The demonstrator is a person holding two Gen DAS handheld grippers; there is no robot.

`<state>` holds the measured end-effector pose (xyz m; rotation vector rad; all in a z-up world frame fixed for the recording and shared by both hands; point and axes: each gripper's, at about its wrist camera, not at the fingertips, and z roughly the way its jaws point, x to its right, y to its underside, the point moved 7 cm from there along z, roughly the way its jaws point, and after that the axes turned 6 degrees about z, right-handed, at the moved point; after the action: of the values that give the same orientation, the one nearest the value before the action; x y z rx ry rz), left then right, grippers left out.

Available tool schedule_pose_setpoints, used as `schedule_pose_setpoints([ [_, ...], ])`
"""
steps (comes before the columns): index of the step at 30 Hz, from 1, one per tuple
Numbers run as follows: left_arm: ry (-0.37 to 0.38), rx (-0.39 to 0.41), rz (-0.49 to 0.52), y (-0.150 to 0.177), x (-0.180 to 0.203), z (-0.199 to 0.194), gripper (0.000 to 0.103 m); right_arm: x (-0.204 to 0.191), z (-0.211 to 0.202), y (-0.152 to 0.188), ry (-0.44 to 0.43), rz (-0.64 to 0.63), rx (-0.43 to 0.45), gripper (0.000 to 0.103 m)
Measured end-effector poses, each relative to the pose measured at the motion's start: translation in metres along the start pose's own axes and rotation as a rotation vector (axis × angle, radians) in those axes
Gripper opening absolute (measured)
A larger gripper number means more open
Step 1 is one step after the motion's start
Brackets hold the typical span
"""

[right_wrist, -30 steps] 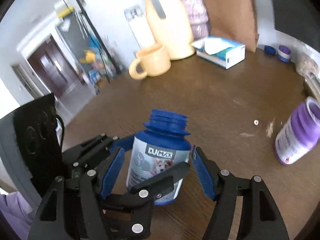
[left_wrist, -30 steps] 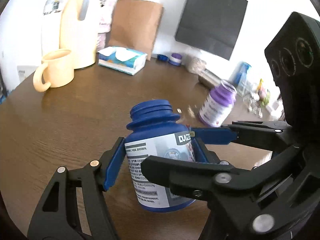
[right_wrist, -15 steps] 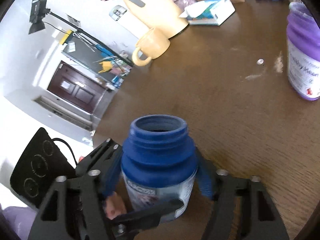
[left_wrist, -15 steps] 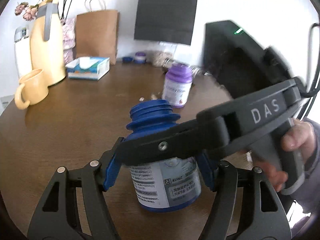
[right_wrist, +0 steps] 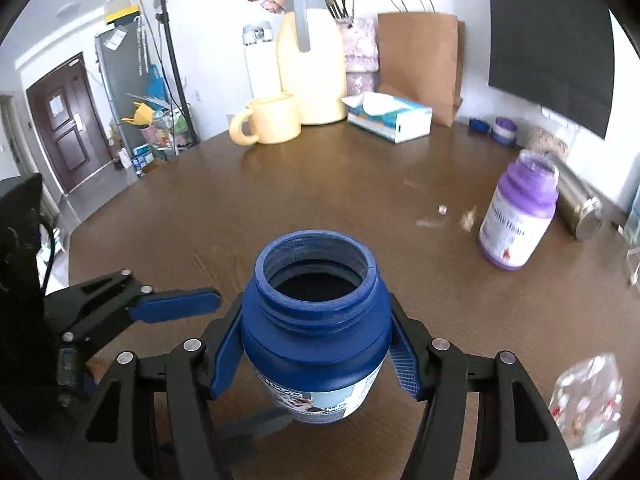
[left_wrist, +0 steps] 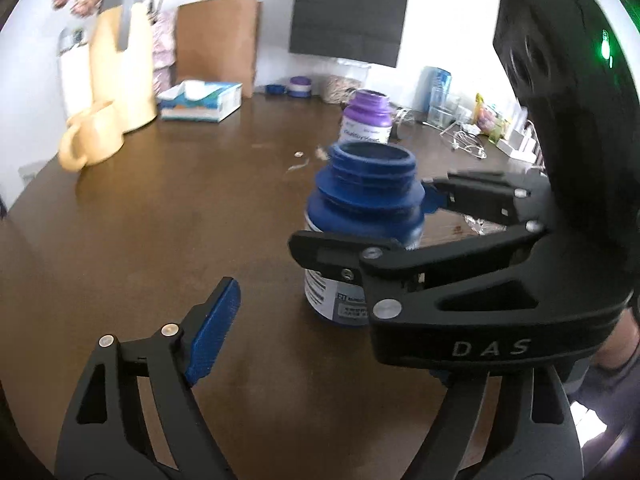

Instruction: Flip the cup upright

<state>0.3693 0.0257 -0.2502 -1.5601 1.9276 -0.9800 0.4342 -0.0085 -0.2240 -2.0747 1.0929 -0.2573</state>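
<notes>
Risk lies mostly in the release: the blue supplement jar stands mouth-up on the brown round table, well in from its edge, and the right gripper has its blue pads pressed against the jar's shoulder on both sides. If those jaws open unevenly, or the gripper backs off with one pad dragging on the label, the light, seemingly empty jar could tip or skate toward the purple jar standing nearer the table's right edge. The grip also sits high, close to the neck, so any twist of the wrist would lever the base off the wood.

From the left wrist view, the right gripper reaches in from the right, roughly level with the tabletop, fingers hugging the jar from either side. The left gripper hangs just beside the jar on its left, not touching it; its jaws look apart, though only one blue pad shows clearly. A yellow mug stands upright by the far edge, well apart.
</notes>
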Motion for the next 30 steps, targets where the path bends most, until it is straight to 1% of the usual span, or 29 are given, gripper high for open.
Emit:
schedule_pose_setpoints([
  [2,-0.028,-0.01,-0.018,0.005,-0.004,-0.001,0.08,0.0,-0.001,0.001,0.031,-0.001,0.025,0.068],
  [3,-0.055,-0.026,-0.026,0.008,-0.007,0.0,0.083,-0.001,-0.001,0.003,0.038,-0.005,0.029,0.068],
  [4,-0.067,-0.037,-0.032,0.01,-0.009,0.0,0.083,-0.003,-0.001,0.005,0.044,-0.011,0.022,0.07],
  [6,-0.061,-0.029,-0.05,0.011,-0.011,-0.005,0.084,-0.007,-0.001,0.007,0.042,-0.004,0.008,0.076],
  [7,-0.066,-0.029,-0.05,0.012,-0.011,-0.006,0.084,-0.009,-0.003,0.009,0.045,-0.007,0.009,0.08],
  [8,-0.074,-0.022,-0.053,0.013,-0.011,-0.009,0.084,-0.01,-0.005,0.009,0.052,-0.014,0.02,0.082],
  [12,-0.059,0.004,-0.079,0.017,-0.009,-0.024,0.084,-0.012,-0.025,0.013,0.082,-0.009,0.059,0.083],
  [14,-0.072,0.013,-0.083,0.019,-0.008,-0.034,0.085,-0.008,-0.043,0.021,0.111,0.012,0.08,0.083],
  [16,-0.1,0.015,-0.076,0.025,-0.005,-0.048,0.091,-0.003,-0.064,0.031,0.13,0.056,0.1,0.083],
  [18,-0.106,0.033,-0.072,0.029,0.0,-0.062,0.092,0.002,-0.087,0.044,0.144,0.11,0.101,0.083],
  [21,-0.139,0.046,-0.065,0.034,0.008,-0.086,0.093,0.002,-0.119,0.057,0.131,0.172,0.122,0.083],
  [23,-0.161,0.058,-0.066,0.034,0.014,-0.103,0.096,0.0,-0.145,0.069,0.134,0.191,0.133,0.083],
  [24,-0.178,0.064,-0.064,0.035,0.019,-0.115,0.101,0.0,-0.155,0.075,0.143,0.197,0.13,0.083],
  [25,-0.185,0.076,-0.061,0.035,0.024,-0.124,0.103,0.002,-0.17,0.084,0.158,0.223,0.129,0.083],
  [28,-0.218,0.11,-0.054,0.039,0.045,-0.161,0.103,-0.001,-0.208,0.11,0.136,0.292,0.115,0.083],
  [30,-0.248,0.094,-0.054,0.044,0.054,-0.179,0.103,-0.005,-0.232,0.131,0.117,0.342,0.1,0.083],
])
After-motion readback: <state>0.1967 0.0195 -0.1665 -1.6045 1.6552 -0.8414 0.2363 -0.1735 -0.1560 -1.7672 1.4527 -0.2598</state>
